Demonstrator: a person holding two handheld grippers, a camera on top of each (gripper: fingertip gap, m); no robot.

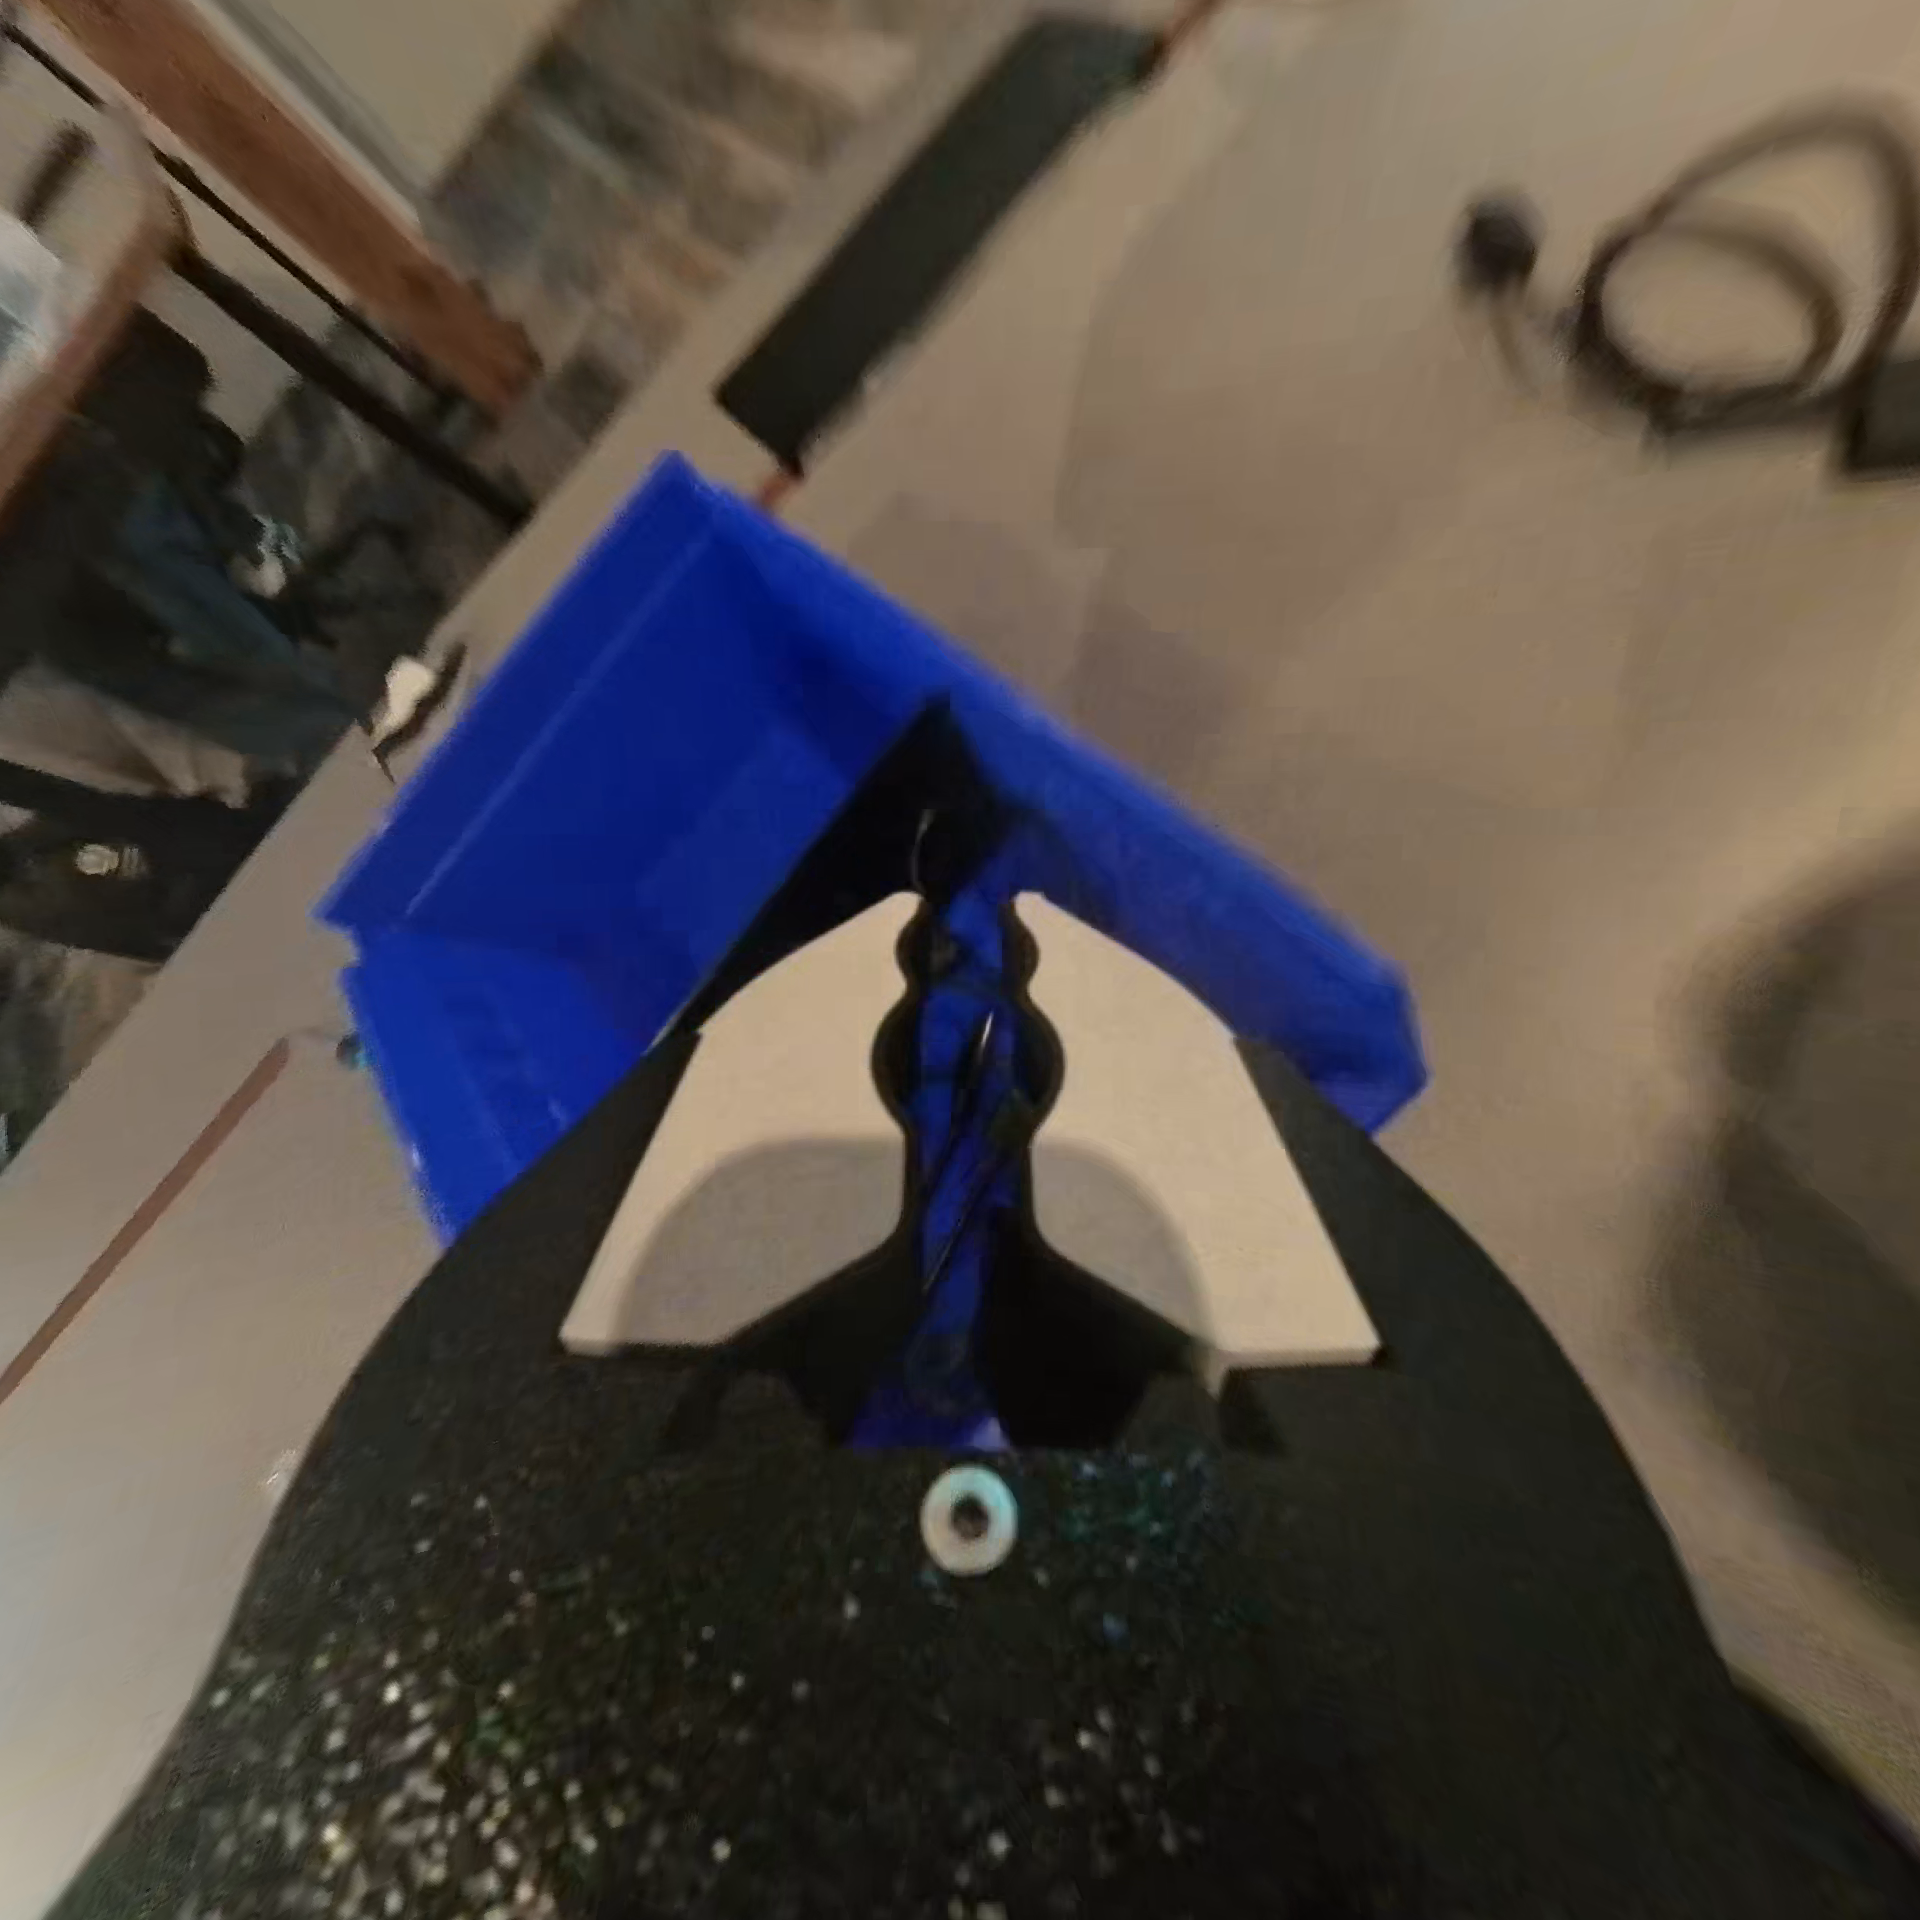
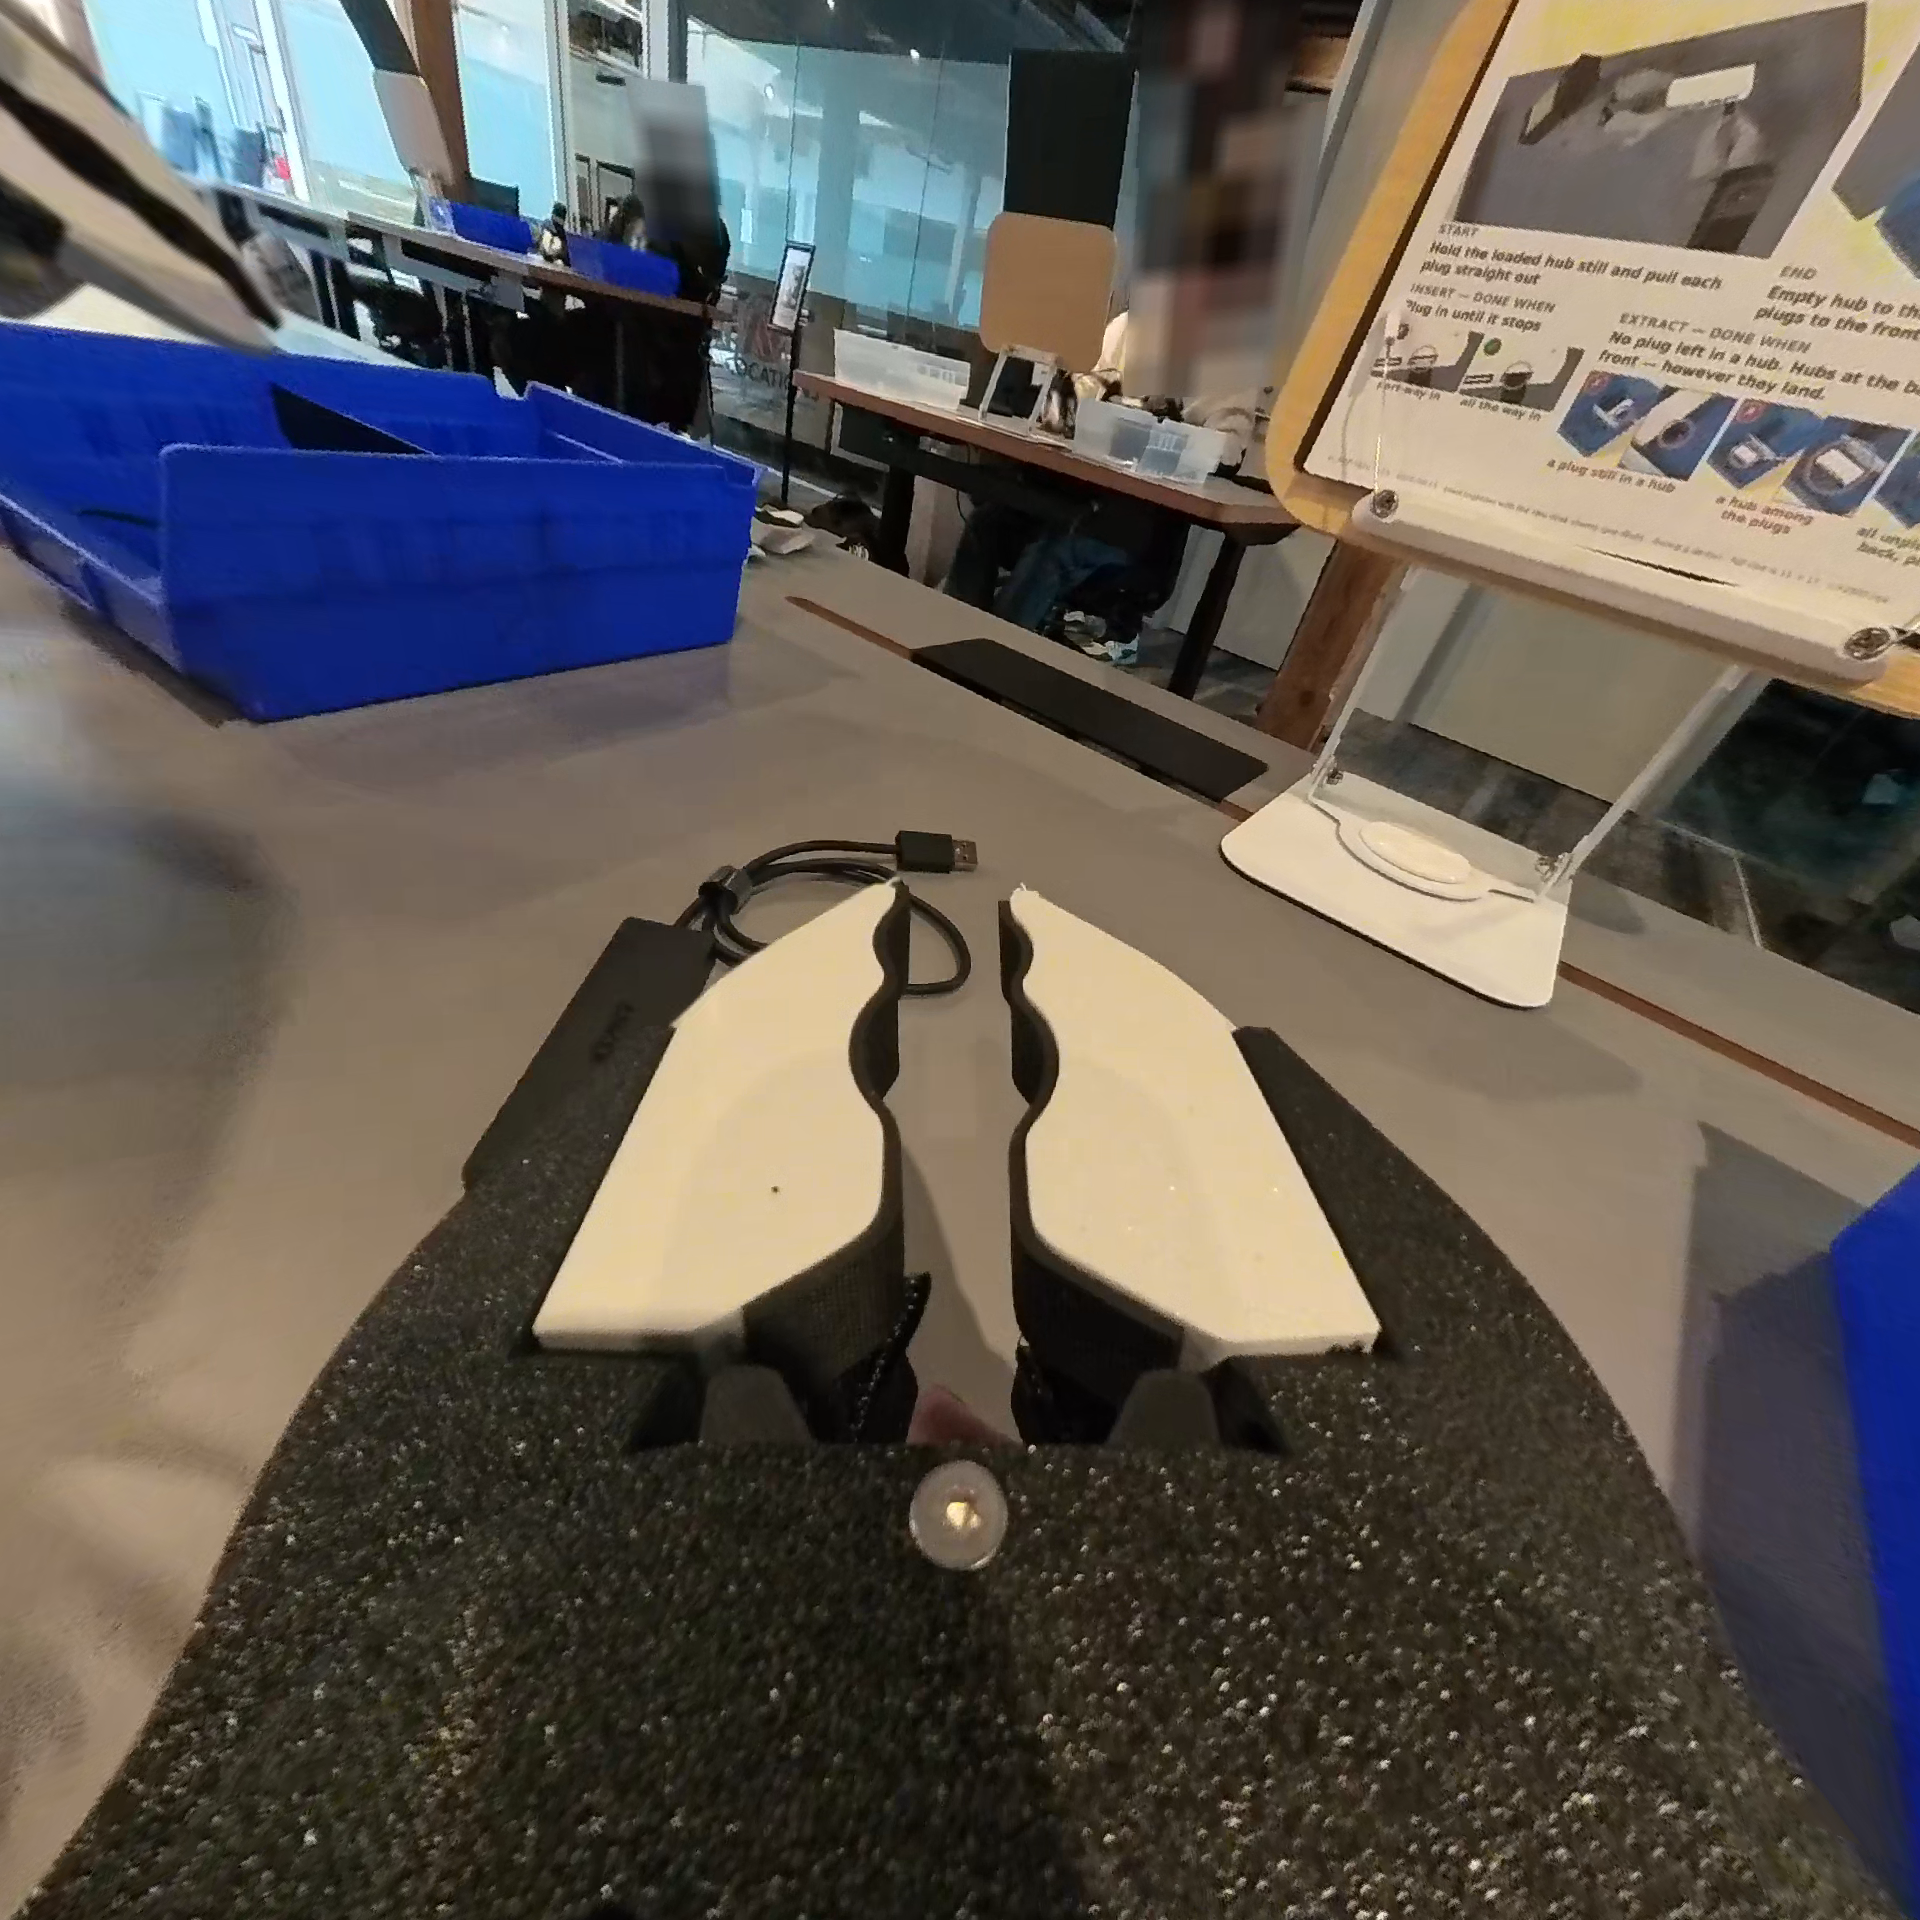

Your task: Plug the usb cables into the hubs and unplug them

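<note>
In the left wrist view, the left gripper [image 1: 961,935] is clenched on the wall of a blue bin [image 1: 644,831], lifted over the grey table [image 1: 1351,520], with a coiled black cable [image 1: 1725,312] blurred beyond. Only the right wrist view shows the right gripper [image 2: 951,904] parted and empty, low over a black hub [image 2: 613,1018] whose usb cable [image 2: 831,873] lies unplugged on the table, a second blue bin [image 2: 416,540] well to the left and an instruction stand [image 2: 1455,914] to the right.

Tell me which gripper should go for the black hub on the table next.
Right. The right gripper is open and empty, with the black hub just beyond its left finger. The left gripper is shut on the blue bin.
</note>
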